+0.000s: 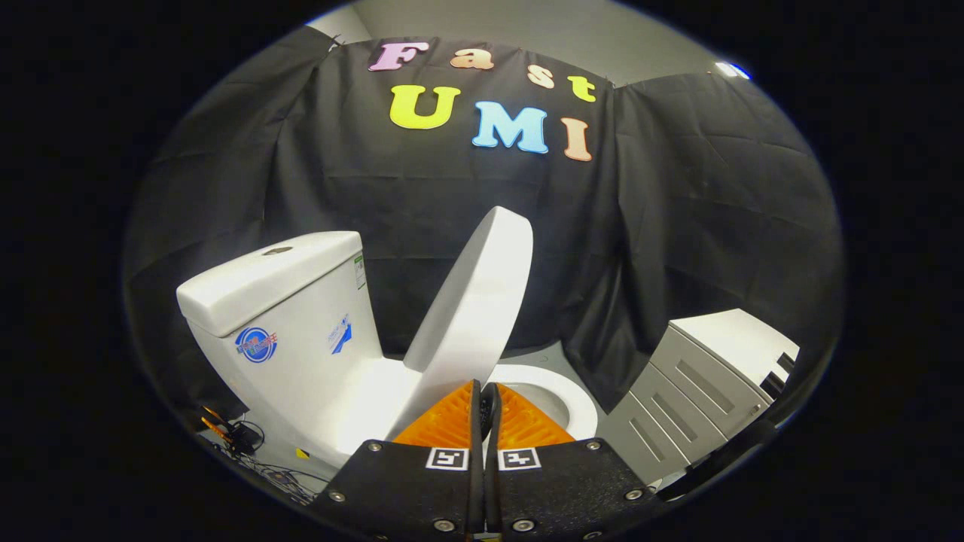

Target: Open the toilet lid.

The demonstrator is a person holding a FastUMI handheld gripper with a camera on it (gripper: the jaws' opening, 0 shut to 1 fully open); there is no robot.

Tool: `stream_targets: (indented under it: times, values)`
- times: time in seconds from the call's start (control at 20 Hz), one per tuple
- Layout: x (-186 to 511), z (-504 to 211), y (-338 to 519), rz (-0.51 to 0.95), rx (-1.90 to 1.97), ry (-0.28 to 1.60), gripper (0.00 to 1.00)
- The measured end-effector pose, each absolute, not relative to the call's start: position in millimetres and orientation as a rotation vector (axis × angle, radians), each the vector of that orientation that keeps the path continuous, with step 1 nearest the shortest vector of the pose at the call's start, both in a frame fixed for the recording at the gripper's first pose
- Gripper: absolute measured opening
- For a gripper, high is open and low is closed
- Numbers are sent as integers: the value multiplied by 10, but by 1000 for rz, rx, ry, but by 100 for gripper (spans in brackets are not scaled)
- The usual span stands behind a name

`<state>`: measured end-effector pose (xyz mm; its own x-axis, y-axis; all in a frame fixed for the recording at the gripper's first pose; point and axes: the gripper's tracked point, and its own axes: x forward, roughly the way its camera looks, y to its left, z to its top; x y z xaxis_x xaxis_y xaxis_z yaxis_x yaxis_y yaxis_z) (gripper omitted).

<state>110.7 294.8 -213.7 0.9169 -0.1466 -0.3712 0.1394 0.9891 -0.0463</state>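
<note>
Toilet bowl partly behind raised lid

Black cloth, creased and hung in panels, forms the booth's wall behind everything. Above its top edge a pale grey wall shows, with a bright ceiling light at the upper right. Low on the right stands a grey cabinet with a white top and recessed drawer fronts. The floor is grey; dark cables lie tangled on it at the lower left
</note>
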Motion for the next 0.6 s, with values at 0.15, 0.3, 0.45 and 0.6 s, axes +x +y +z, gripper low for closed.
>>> stream_targets:
  times: [0.15, 0.3, 0.45, 0.6]
  values:
    - [1117, -2074, 3085, -128, -42, 371, 0]
    - [1144, -2018, 3233, -107, -49, 355, 0]
    - [1133, -1984, 3331, -96, -75, 349, 0]
    - [1149, -1948, 3441, -75, -65, 336, 0]
